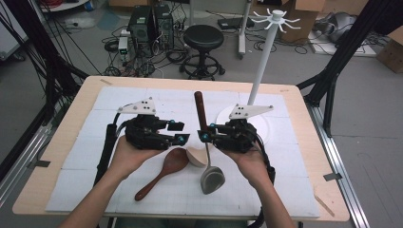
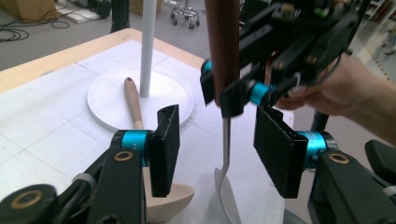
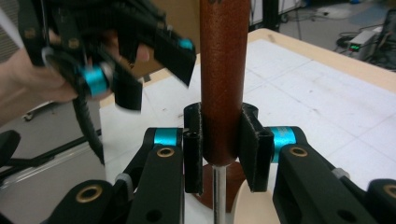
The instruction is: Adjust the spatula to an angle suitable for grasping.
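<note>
Grip: right gripper (image 3: pixel 219 151) has its jaws clenched on the dark wooden handle of a metal ladle (image 1: pixel 212 179), handle up, bowl low over the surface (image 1: pixel 294 190) near its front edge.
Left gripper (image 2: pixel 217 151): jaws released and parted, nothing between the pads; the ladle's thin shaft hangs just beyond them.
Neighbours: brown wooden spoon (image 1: pixel 161 172) and pale wooden spoon (image 2: pixel 159 196) lie just beside the ladle bowl; white hanging stand (image 1: pixel 263 57) rises behind.
Risk: the heavy bowl could swing or pivot in the grip, since only the handle is pinched.
Risk: the ladle bowl could knock the spoons if moved sideways while low.
Risk: the two grippers are close and could collide.
</note>
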Tool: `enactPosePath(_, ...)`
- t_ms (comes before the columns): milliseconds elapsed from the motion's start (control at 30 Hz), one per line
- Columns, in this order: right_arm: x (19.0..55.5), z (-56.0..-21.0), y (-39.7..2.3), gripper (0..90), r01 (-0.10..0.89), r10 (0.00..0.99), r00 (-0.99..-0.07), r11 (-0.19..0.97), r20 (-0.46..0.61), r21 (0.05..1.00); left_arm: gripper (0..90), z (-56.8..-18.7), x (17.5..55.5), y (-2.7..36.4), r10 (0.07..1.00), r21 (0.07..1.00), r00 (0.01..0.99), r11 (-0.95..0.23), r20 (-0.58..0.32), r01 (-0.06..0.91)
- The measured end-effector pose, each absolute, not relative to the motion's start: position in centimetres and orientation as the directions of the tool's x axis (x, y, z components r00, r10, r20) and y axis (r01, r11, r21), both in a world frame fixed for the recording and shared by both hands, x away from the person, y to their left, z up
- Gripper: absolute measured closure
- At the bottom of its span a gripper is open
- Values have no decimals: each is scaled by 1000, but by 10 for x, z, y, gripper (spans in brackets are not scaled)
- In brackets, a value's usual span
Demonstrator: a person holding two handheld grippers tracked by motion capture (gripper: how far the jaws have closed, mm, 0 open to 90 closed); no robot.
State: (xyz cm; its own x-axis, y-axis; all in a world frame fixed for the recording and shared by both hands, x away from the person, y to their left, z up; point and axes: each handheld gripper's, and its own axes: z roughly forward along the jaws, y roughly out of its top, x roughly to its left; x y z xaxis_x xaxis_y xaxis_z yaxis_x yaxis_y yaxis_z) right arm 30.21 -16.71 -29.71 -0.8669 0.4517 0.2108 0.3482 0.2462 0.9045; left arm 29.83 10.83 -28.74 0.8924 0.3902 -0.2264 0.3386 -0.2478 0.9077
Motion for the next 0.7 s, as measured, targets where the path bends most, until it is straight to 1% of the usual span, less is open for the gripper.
enactPosePath(267,296,-290,-170,740,336,478,-856,224,197,915,492,-301,294,95,378,901,902,-285,-208,327)
enactPosePath(433,292,-286,-167,740,338,493,-846,205,202,919,504,-308,294,84,379,894,904,-311,-195,323)
enactPosePath(533,289,-284,-164,739,327,500,-844,197,192,924,543,-311,295,79,377,891,907,-322,-188,319)
enactPosePath(700,283,-281,-158,740,311,501,-848,201,175,929,640,-314,297,75,372,889,908,-324,-193,322)
